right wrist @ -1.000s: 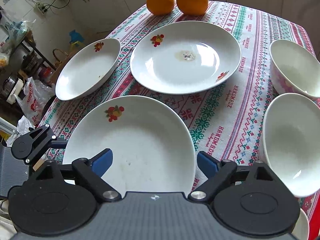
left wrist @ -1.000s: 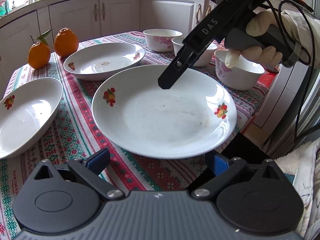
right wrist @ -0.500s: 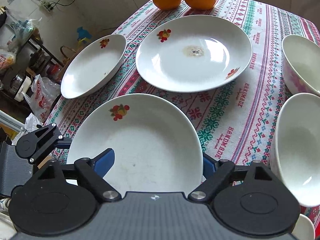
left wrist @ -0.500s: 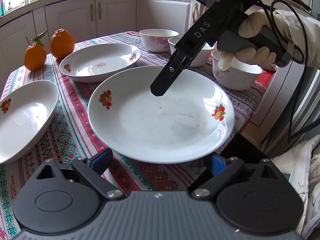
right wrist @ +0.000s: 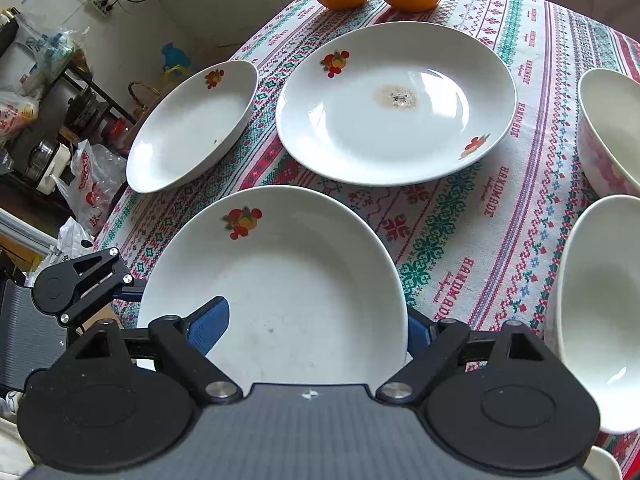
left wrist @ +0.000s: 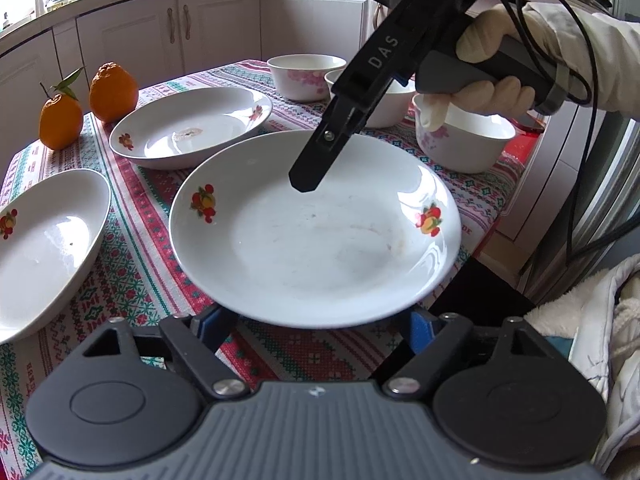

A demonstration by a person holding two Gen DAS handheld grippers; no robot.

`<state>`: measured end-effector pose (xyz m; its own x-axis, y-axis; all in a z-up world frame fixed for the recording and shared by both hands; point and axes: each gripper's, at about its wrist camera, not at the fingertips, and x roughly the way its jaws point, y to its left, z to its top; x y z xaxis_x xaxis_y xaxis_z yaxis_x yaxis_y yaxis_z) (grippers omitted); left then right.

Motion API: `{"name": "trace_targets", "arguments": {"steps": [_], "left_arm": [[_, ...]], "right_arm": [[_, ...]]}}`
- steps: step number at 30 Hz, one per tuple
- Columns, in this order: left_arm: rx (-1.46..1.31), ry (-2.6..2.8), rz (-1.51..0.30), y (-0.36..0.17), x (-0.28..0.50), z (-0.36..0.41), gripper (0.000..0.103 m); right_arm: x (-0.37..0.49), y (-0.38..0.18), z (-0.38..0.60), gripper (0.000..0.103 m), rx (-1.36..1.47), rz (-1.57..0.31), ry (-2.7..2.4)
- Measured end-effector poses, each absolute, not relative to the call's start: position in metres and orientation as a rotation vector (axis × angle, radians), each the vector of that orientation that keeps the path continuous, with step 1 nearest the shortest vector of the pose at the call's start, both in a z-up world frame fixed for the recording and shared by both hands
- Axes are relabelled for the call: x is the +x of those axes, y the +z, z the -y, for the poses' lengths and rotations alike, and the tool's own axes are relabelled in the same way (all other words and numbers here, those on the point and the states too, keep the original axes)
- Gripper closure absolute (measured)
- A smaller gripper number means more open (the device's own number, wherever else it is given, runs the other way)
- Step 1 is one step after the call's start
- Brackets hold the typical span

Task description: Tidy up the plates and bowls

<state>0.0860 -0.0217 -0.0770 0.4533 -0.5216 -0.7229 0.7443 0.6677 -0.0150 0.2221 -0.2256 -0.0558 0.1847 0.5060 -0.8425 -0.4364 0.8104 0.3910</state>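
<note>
1. Left wrist view: left gripper (left wrist: 316,322) had just been closing, pads either side of the near plate (left wrist: 312,240) rim; contact unclear.
2. Right gripper (right wrist: 318,326) straddled the same plate; grip unclear.
3. Plate sat on the tablecloth (right wrist: 460,240), near edge.
4. Bowls (left wrist: 466,144) stood beyond.

Left tool (left wrist: 316,322) points steeply down, its blue pads (left wrist: 212,322) spread either side of a rim, having just been closing in. Right tool (right wrist: 316,326) also angles down, one pad (right wrist: 210,322) inside that rim. A gloved hand (left wrist: 484,76) at two o'clock grips its handle.
</note>
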Motion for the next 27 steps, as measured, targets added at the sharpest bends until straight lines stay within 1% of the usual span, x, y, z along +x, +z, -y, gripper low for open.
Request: {"name": "trace_targets", "arguments": {"steps": [16, 27], "left_arm": [[0.314, -0.8, -0.758, -0.07, 0.085, 0.013, 0.02], [0.273, -0.737, -0.734, -0.051, 0.093, -0.022, 0.02]], "right_arm": [[0.221, -0.04, 0.218, 0.011, 0.073, -1.189, 0.681], [0.241, -0.017, 0.178, 0.011, 0.038, -1.14, 0.73]]}}
